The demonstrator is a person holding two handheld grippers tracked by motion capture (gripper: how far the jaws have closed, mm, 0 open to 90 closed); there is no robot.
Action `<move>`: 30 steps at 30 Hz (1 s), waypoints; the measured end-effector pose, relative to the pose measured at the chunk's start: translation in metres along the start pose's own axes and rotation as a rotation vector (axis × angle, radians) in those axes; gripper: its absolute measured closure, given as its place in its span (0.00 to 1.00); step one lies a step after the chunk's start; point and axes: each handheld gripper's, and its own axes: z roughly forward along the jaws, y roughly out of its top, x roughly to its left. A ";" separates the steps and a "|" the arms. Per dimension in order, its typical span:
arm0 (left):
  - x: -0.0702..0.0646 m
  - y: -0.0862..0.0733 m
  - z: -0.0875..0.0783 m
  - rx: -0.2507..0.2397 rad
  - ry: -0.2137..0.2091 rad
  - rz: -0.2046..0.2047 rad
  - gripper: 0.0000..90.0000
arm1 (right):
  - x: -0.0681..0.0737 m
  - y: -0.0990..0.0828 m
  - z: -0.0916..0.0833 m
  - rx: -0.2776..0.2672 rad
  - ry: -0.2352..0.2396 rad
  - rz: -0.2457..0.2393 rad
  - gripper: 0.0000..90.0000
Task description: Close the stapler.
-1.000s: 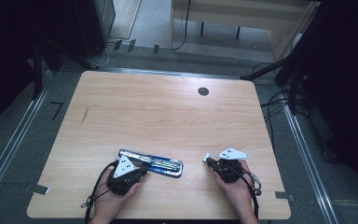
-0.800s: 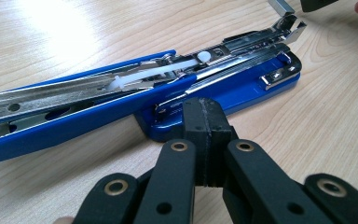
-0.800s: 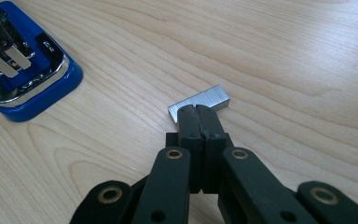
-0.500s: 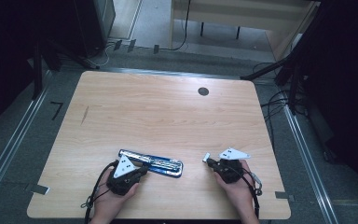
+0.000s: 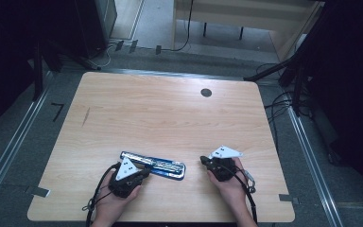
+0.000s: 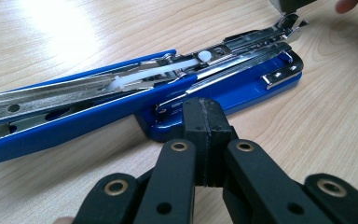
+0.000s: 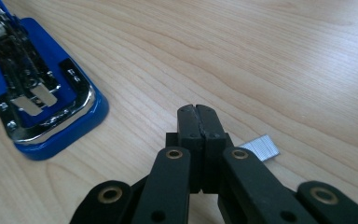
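Observation:
A blue stapler (image 5: 157,166) lies swung open flat on the wooden table (image 5: 170,118), near its front edge, with its metal staple channel facing up. My left gripper (image 5: 146,173) rests at the stapler's left half. In the left gripper view its jaws (image 6: 204,105) are shut and empty, with the tips at the edge of the stapler's blue base (image 6: 223,93); I cannot tell whether they touch. My right gripper (image 5: 203,161) lies to the right of the stapler, shut on nothing (image 7: 196,112). A short strip of staples (image 7: 261,148) lies on the wood just beside its jaws. The stapler's chromed end (image 7: 46,112) is a little ahead of it.
A black round grommet (image 5: 206,92) sits in the table's far right part. A dark streak (image 5: 86,116) marks the wood at the left. Cables trail from both grippers over the front edge. Floor rails and cables run along both sides of the table.
My right gripper has slid a little to the left, toward the stapler's end. The left gripper and the stapler have stayed put.

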 end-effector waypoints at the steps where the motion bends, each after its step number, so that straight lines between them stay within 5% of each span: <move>1: 0.000 0.000 0.000 0.002 -0.002 0.000 1.00 | 0.000 0.000 0.002 0.008 -0.003 0.000 1.00; 29: 0.001 0.000 -0.001 -0.002 -0.004 0.000 1.00 | -0.030 -0.013 -0.025 0.008 -0.043 0.031 1.00; 30: 0.001 0.000 -0.001 -0.002 -0.005 0.000 1.00 | -0.032 -0.013 -0.027 0.002 -0.073 0.029 0.93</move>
